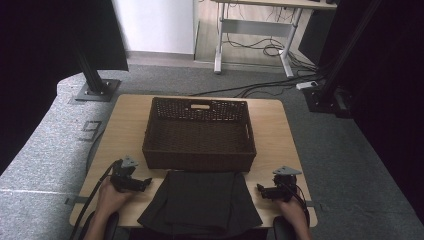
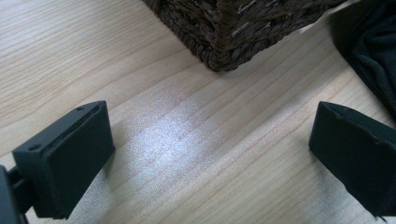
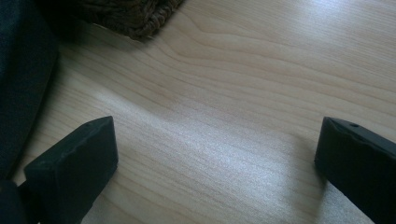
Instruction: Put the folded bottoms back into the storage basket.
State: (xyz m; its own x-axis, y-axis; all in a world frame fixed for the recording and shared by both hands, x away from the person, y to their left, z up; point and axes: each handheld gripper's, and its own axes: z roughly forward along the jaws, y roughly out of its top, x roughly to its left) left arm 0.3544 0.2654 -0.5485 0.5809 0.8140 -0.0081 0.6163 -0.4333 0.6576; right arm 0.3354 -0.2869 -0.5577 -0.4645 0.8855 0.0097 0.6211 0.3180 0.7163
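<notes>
Left gripper and right gripper rested wide open, empty — flanking dark folded cloth, just in front of brown woven wicker basket. Likely best: pinch cloth's near corners evenly before lifting.

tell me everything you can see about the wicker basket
The wicker basket is dark brown, rectangular and open-topped, with a handle slot cut in its far wall. It looks empty. It sits upright on the wooden table, mid-table, its near wall meeting the dark folded cloth. Neither gripper touches it.
</notes>
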